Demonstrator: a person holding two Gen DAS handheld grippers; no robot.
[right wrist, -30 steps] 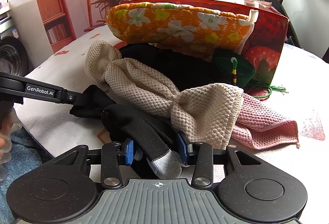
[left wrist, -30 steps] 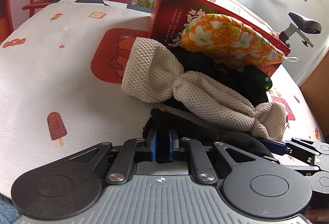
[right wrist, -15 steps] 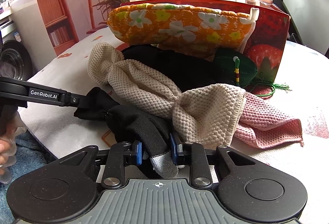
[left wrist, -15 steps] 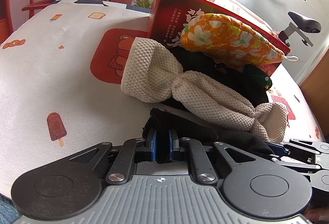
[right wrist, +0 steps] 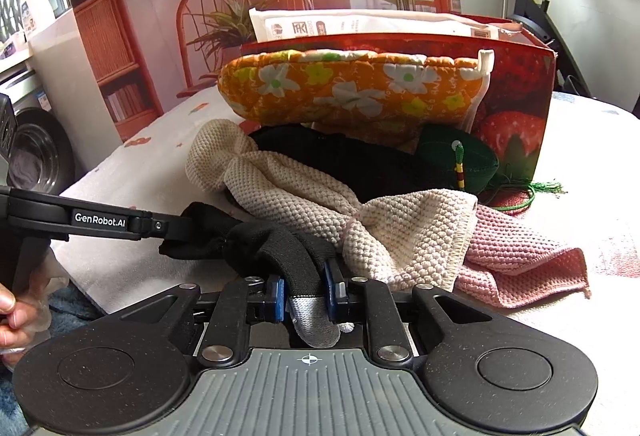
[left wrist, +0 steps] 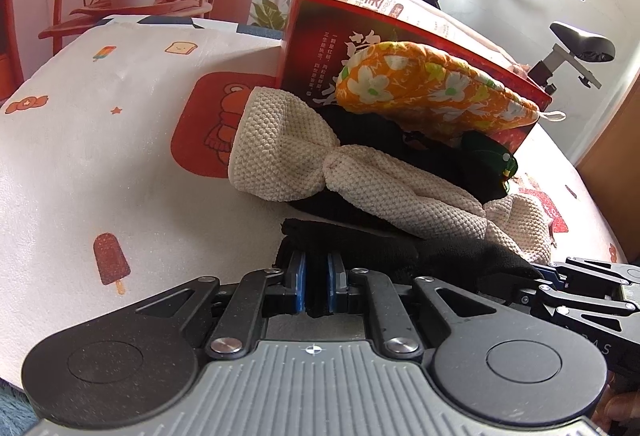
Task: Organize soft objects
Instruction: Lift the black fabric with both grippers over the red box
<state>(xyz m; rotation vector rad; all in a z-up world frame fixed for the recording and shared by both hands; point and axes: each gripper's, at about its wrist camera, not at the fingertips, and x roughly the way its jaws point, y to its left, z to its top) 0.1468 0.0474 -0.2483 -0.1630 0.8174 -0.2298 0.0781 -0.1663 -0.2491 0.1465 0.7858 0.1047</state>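
A black sock with a grey toe (right wrist: 288,268) lies stretched between my two grippers at the table's near edge. My left gripper (left wrist: 316,284) is shut on one end of the sock (left wrist: 400,256). My right gripper (right wrist: 306,294) is shut on the grey-toed end. Behind it lies a twisted cream knit cloth (left wrist: 360,176) (right wrist: 340,212) over black fabric (right wrist: 340,156), with an orange flowered mitt (left wrist: 432,92) (right wrist: 352,88) on top, a pink cloth (right wrist: 520,260) and a dark green pouch (right wrist: 460,160).
A red strawberry-printed box (right wrist: 516,104) (left wrist: 316,48) with white packets stands behind the pile. The table has a white printed cloth (left wrist: 100,156). A chair, plants and an exercise bike stand beyond it.
My right gripper has closed from open onto the grey-toed end of the sock. The left gripper has stayed shut on the other end. The sock is pulled slightly straighter.
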